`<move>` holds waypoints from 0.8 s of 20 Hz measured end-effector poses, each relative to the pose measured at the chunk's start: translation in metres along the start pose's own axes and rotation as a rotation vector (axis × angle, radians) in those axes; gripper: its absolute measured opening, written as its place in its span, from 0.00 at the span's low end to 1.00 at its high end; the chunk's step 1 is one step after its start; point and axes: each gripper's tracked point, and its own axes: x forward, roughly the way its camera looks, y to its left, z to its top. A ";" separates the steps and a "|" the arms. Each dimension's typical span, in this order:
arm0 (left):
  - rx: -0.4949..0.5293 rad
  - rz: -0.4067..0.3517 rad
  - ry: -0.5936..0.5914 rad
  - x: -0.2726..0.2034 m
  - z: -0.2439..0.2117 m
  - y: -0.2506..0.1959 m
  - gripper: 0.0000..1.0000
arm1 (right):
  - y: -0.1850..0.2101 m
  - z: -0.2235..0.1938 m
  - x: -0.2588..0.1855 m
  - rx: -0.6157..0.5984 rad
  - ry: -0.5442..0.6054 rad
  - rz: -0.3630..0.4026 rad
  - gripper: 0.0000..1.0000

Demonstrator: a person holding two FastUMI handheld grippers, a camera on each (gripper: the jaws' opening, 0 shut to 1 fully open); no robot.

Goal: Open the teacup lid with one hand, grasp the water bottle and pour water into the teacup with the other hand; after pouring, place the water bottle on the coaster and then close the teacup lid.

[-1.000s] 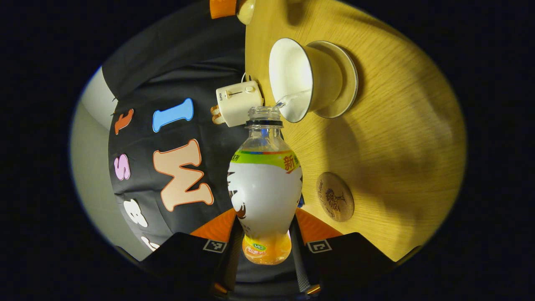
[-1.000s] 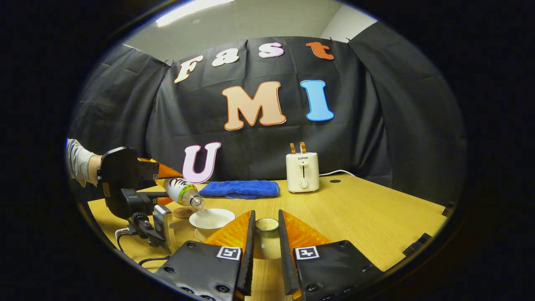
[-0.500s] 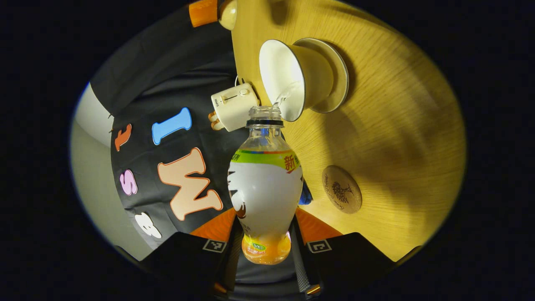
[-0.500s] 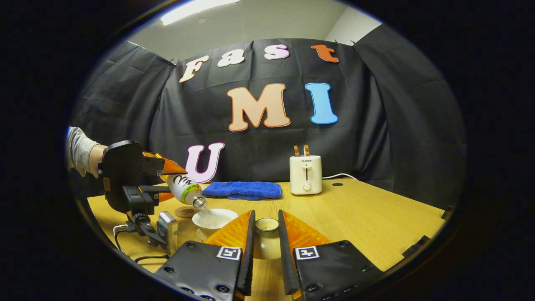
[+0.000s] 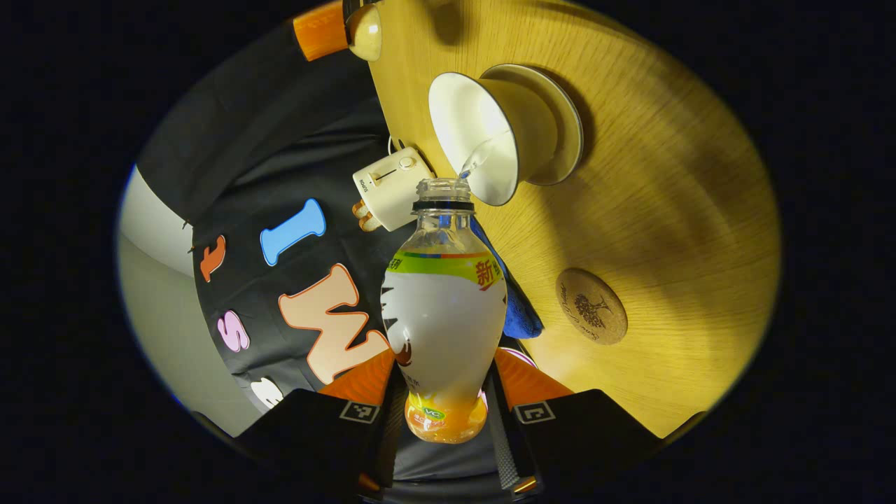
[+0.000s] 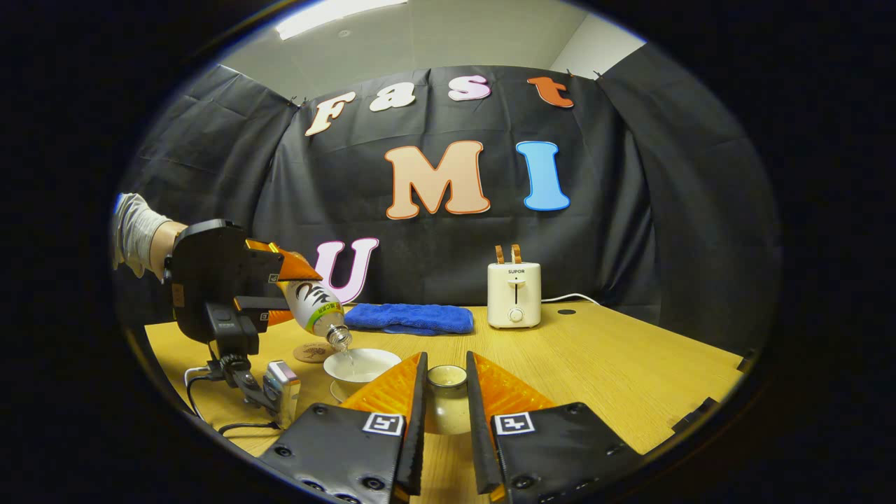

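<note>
A: What is the left hand-held gripper (image 5: 446,392) doing?
B: Its fingers pinch the water bottle (image 5: 444,315) at the lower body, tipped so the open mouth sits just over the teacup (image 5: 490,136), a thin stream running in.
A: And the right hand-held gripper (image 6: 444,399)?
B: It clamps the teacup lid (image 6: 446,378) between both fingers, raised beside the teacup (image 6: 358,364).
A: The rest?
B: The coaster (image 5: 591,316) lies bare on the tabletop (image 5: 672,210) near the teacup; blue cloth (image 6: 409,317) and toaster (image 6: 515,304) stand farther back.
</note>
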 end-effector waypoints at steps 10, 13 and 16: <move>0.104 0.037 0.016 0.000 -0.004 0.011 0.56 | 0.000 0.000 0.000 0.004 -0.006 0.001 0.33; 0.114 0.043 0.014 0.000 -0.004 0.012 0.55 | 0.001 0.001 0.000 0.001 -0.007 0.005 0.31; 0.130 0.045 0.006 -0.005 -0.001 0.012 0.55 | 0.002 0.001 0.000 0.003 -0.007 0.011 0.33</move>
